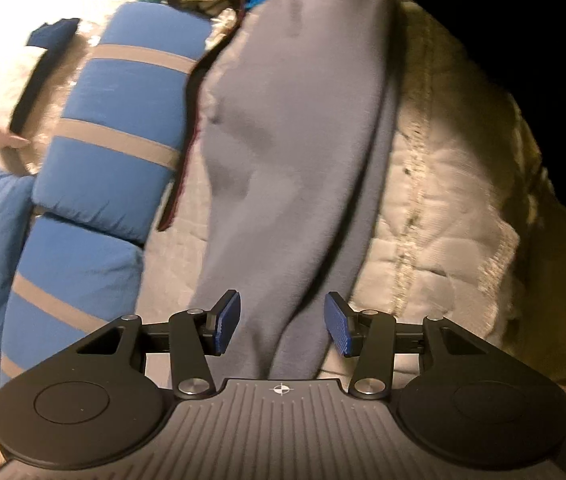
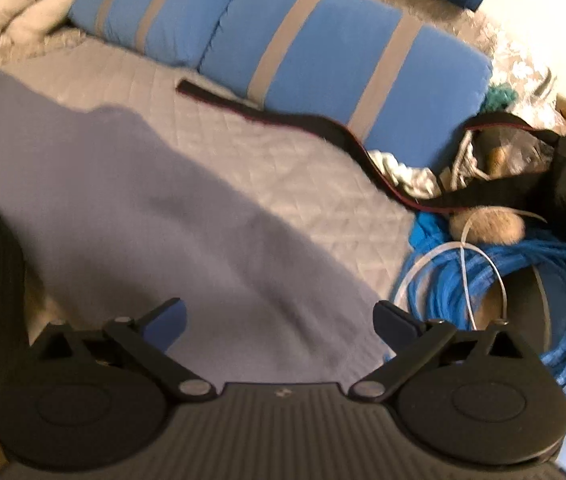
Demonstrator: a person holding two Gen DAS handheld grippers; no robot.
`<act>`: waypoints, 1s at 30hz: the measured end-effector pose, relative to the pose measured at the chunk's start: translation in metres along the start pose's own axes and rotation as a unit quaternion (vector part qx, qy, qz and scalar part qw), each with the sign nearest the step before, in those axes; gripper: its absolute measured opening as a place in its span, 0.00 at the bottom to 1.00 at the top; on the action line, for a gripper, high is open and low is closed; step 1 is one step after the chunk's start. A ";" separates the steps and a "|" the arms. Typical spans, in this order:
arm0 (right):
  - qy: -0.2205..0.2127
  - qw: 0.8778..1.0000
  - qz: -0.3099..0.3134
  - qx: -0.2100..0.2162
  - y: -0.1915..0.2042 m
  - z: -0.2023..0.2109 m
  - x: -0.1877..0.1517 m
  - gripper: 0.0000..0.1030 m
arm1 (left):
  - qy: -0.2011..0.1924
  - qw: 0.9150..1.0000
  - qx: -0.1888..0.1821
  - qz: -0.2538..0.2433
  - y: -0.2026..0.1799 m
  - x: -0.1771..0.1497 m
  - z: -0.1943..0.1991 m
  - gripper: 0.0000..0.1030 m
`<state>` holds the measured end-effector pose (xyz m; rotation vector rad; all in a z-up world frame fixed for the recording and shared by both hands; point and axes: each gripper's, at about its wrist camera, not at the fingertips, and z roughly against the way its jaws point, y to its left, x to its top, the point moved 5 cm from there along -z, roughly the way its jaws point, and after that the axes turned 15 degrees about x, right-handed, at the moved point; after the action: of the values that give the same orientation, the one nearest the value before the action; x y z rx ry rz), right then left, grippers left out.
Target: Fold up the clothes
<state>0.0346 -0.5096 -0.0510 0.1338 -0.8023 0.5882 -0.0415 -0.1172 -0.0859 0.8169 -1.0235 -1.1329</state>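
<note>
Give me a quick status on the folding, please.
Left gripper open, right gripper open. Grey garment lying on quilt, released. Blue cable coil beside it.

Two blue pillows with grey stripes (image 2: 323, 52) lie ahead on a quilted grey bedspread (image 2: 267, 168), a dark strap (image 2: 323, 128) runs beside them, and a coil of blue cable (image 2: 555, 280) sits at right.
</note>
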 end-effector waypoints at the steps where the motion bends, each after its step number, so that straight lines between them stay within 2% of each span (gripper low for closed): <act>1: -0.009 1.000 -0.005 0.009 0.000 -0.003 0.007 1.00 | 0.001 1.000 0.003 0.001 0.001 0.000 0.001 0.44; 4: -0.031 0.999 -0.010 0.033 0.002 -0.015 0.037 1.00 | 0.002 1.000 0.011 0.001 0.003 0.000 0.001 0.44; 7: -0.041 0.998 0.016 0.044 0.012 -0.031 0.072 1.00 | 0.006 1.000 0.018 -0.011 0.000 -0.001 -0.003 0.44; 12: -0.057 0.994 0.057 0.069 0.040 -0.050 0.134 1.00 | 0.002 0.998 0.056 -0.036 -0.003 0.000 -0.013 0.44; 17: -0.080 0.989 0.066 0.110 0.086 -0.057 0.193 1.00 | -0.008 0.996 0.067 -0.054 -0.006 0.002 -0.017 0.43; 19: -0.079 0.985 0.091 0.125 0.117 -0.058 0.208 1.00 | -0.014 0.995 0.064 -0.070 -0.008 0.001 -0.017 0.29; 21: -0.065 0.982 0.121 0.132 0.149 -0.064 0.212 1.00 | -0.013 0.993 0.063 -0.097 -0.015 -0.003 -0.018 0.26; 22: -0.057 0.980 0.131 0.138 0.163 -0.067 0.211 1.00 | -0.012 0.992 0.063 -0.111 -0.018 -0.006 -0.019 0.16; 23: -0.048 0.979 0.139 0.144 0.178 -0.072 0.207 1.00 | -0.013 0.991 0.061 -0.117 -0.020 -0.009 -0.019 0.11; 24: -0.039 0.977 0.145 0.150 0.193 -0.077 0.202 1.00 | -0.015 0.992 0.063 -0.109 -0.017 -0.010 -0.017 0.04; 27: -0.021 0.971 0.179 0.159 0.238 -0.090 0.178 1.00 | -0.023 0.995 0.071 -0.071 -0.005 -0.011 -0.009 0.03; 30: -0.022 0.962 0.233 0.139 0.281 -0.102 0.153 1.00 | -0.035 0.996 0.077 -0.039 0.009 -0.010 -0.002 0.03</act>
<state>0.0305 -0.1739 -0.0429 0.2172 -0.7942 1.1480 -0.0377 -0.1049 -0.0805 0.9524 -1.1557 -1.1652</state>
